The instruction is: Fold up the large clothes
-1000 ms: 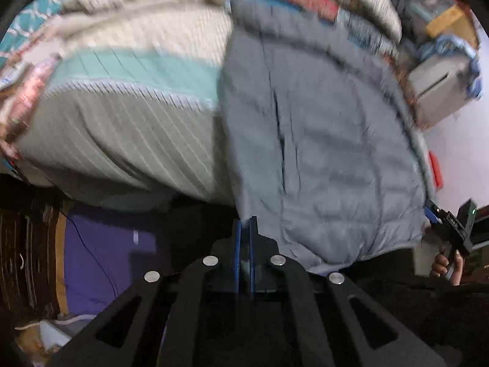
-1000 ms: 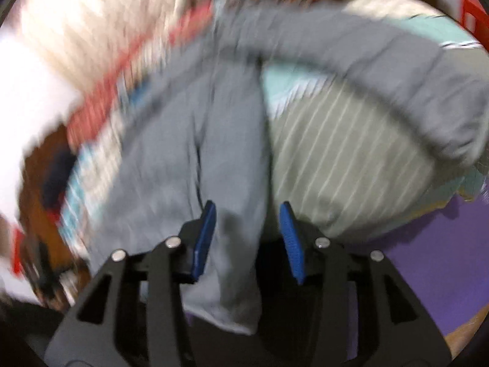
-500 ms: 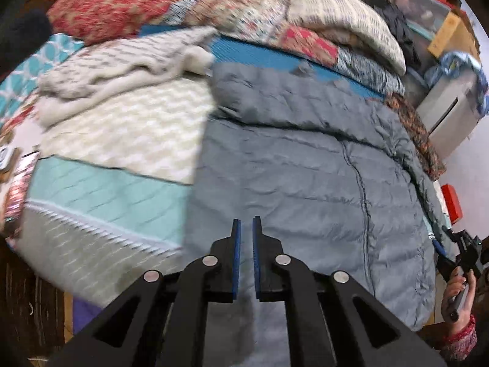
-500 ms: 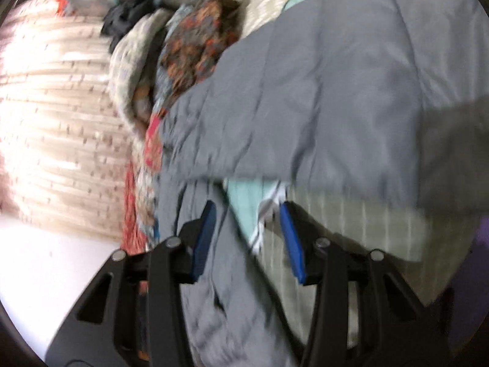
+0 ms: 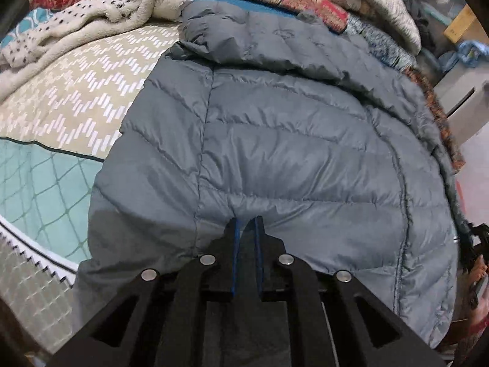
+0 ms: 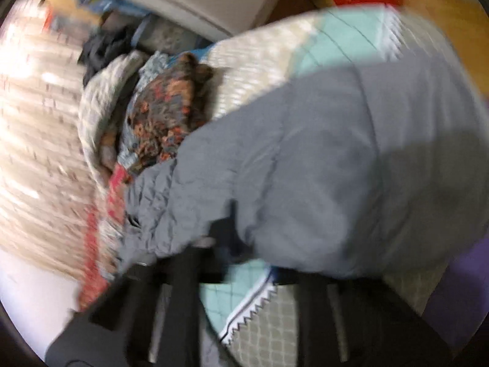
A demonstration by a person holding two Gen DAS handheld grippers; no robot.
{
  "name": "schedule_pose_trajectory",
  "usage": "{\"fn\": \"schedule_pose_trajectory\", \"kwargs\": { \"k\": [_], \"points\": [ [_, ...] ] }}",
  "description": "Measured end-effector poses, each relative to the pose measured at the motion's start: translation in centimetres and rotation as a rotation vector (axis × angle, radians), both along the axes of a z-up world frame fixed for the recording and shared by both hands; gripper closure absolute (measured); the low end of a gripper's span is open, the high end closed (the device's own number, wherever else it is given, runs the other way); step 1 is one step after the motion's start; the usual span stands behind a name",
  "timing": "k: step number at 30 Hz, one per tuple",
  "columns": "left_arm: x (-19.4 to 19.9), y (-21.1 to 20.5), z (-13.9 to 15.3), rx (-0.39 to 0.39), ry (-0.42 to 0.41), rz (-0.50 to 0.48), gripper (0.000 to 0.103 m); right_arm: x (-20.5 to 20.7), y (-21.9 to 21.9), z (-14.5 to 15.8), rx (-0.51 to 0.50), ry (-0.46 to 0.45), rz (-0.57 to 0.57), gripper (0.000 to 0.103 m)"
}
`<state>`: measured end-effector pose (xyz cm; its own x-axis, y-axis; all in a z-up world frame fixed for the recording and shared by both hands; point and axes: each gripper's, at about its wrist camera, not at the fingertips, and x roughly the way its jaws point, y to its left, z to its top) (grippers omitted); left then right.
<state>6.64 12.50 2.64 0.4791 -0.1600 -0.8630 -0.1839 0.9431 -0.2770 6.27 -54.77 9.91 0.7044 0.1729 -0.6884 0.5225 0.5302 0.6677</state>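
Note:
A large grey quilted puffer jacket (image 5: 290,140) lies spread on the bed. My left gripper (image 5: 246,223) is shut on a pinch of the jacket's fabric near its lower hem. In the blurred right wrist view the jacket (image 6: 351,165) drapes over my right gripper (image 6: 244,235) and hides its fingertips. The right gripper's frame shows low in that view, with jacket fabric lying over its left side. The person's right hand with that gripper shows at the right edge of the left wrist view (image 5: 476,263).
The bed carries a beige and teal patterned cover (image 5: 70,116), a white fleece blanket (image 5: 91,9) at the back left and a pile of folded patterned textiles (image 5: 351,3) along the back. A grey box (image 5: 464,91) stands beside the bed on the right.
The left gripper has moved in over the bed, with the jacket now spread out flat before it. The right gripper has swung round and the jacket now covers its fingertips.

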Motion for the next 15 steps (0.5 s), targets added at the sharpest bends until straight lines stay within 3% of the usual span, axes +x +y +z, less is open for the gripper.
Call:
{"fn": "schedule_pose_trajectory", "kwargs": {
  "k": [3,6,10,15],
  "points": [
    [-0.5,1.2,-0.2,-0.111,-0.041,-0.021,0.103,2.0,1.8,4.9,-0.19,-0.076,0.056,0.097],
    [-0.7,0.8,0.2,-0.202,-0.08,-0.108,0.103,5.3,5.9,10.8,-0.379,-0.188,0.168,0.097],
    [-0.8,-0.9,0.1,-0.156,-0.083,-0.17,0.103,10.3,14.3,16.6,-0.586,-0.323,0.394,0.097],
    [-0.7,-3.0,-0.2,-0.126,-0.119,-0.18,0.103,14.9,29.6,19.3,-0.788,-0.472,0.771,0.098]
  ]
}}
